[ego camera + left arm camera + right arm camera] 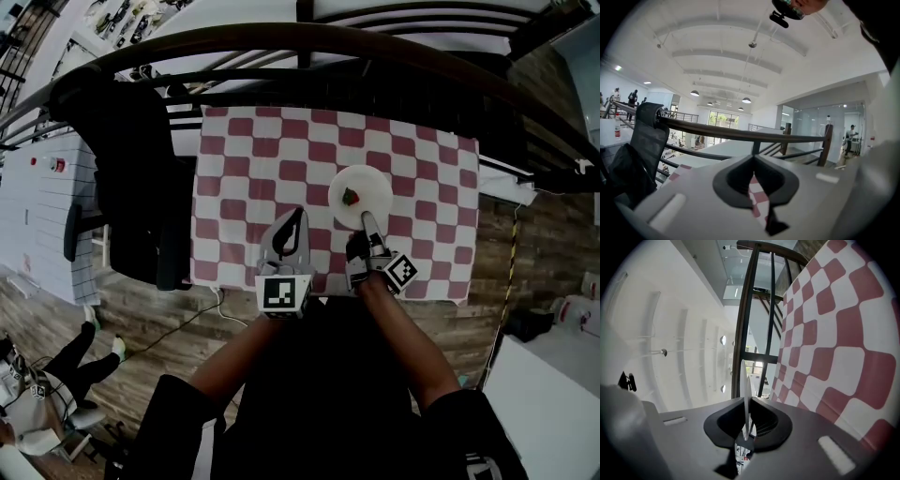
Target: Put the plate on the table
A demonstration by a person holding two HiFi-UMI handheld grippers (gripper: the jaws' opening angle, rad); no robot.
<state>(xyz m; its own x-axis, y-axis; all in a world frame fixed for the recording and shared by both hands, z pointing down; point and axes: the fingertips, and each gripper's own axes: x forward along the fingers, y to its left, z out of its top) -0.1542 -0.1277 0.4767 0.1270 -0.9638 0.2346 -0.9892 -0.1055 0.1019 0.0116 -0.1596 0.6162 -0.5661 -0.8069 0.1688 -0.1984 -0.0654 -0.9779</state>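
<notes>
Red-and-white checked cloth (281, 150) covered the desk, and a white plate (373, 184) lay over its right half, toward the near edge, with a small red item with a green bit (351, 197) near its middle. The right hand-held gripper (367, 219) reached in from the near side, and its jaws were clamped on the plate's near rim. From the head view alone the grip was hard to read. The right gripper view settled it: the plate (746, 380) showed edge-on as a thin white blade pinched between the dark pads (764, 420), with the checked cloth filling the right of that view. Neither view showed whether the plate rested on the cloth or hung just above it.

The left hand-held gripper (298, 216) hovered over the cloth just left of the plate, apart from it. In the left gripper view its jaws were together at the tips and held nothing, with only checked cloth visible through the gap behind them. That view also showed a dark wooden railing (740, 133) beyond the desk's far edge and a black office chair (644, 145) on the left. In the head view the chair (131, 178) stood beside the desk's left edge.
</notes>
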